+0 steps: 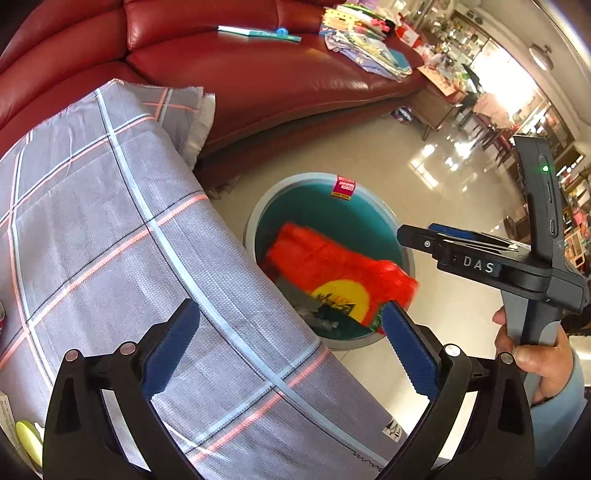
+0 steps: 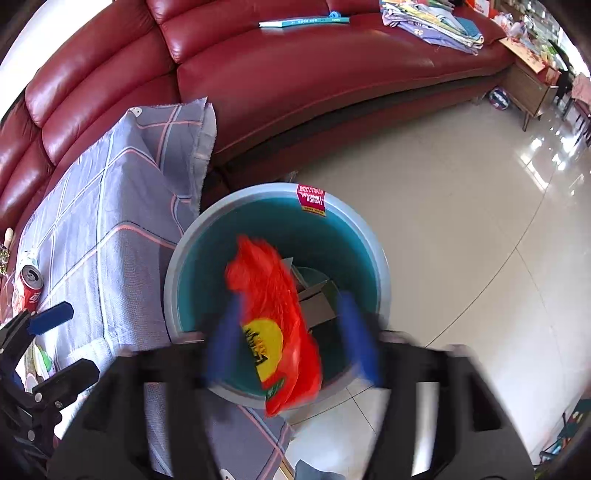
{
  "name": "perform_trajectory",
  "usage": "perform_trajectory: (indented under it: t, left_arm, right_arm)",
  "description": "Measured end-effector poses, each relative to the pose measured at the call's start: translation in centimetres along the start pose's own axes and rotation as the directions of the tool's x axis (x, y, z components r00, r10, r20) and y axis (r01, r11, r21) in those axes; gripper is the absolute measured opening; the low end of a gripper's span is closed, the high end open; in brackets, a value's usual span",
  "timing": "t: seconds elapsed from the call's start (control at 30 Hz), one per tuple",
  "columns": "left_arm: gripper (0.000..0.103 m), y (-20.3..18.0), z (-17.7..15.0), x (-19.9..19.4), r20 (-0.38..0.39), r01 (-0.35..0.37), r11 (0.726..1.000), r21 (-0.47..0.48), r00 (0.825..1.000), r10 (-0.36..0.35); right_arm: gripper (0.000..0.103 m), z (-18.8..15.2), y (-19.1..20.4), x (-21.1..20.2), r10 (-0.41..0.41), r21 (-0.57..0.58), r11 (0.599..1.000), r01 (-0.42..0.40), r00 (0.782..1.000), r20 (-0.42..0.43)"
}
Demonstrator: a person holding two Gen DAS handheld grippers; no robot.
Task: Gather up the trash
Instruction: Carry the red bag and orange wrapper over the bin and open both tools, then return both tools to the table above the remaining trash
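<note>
Right tool hangs over the teal bin, blue fingers spread wide and blurred; the red plastic bag w/ a yellow disc sits between them, pads not pressing on it, its lower end over the bin's near rim. Cardboard scraps lie inside the bin. Left tool is wide open w/ nothing in it, over the table, which wears a grey-lilac check cloth w/ pink and pale blue lines. A hand grips the right tool's handle at the right edge of the left view. Bin stands on the glossy cream tile floor, just beside the table's right edge. Red soda can upright at the table's left. Far side: red leather sofa w/ a teal book and stacked folded cloths. Cluttered shelves far right.
</note>
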State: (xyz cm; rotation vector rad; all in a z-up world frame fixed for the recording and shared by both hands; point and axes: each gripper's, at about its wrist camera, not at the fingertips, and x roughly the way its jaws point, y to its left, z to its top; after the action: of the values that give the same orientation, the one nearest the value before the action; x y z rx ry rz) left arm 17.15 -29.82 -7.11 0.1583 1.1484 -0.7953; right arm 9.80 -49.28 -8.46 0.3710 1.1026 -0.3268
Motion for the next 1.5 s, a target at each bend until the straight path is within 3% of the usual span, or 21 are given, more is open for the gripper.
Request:
perform_trajectory:
  t: [0.13,1.07,1.5]
  left_arm:
    - [0.099,0.6,-0.5,-0.1,-0.002,0.004,1.0,-0.009,1.0,-0.004]
    - [0.099,4.9,-5.1,-5.7,0.083,0.007,0.996,-0.085,0.997,0.0]
    - [0.099,8.8,-8.7,-11.2,0.138,-0.063,0.986,-0.156,0.987,0.085]
  right_arm:
    - [0.09,0.2,0.3,-0.1,-0.028,0.004,1.0,0.028,0.999,-0.019]
    - [0.091,-2.2,6.7,-3.7,-0.048,-0.093,0.995,0.046,0.999,-0.019]
    - [0.091,-4.7,12.9,-5.4,0.002,-0.185,0.983,-0.007,1.0,-0.03]
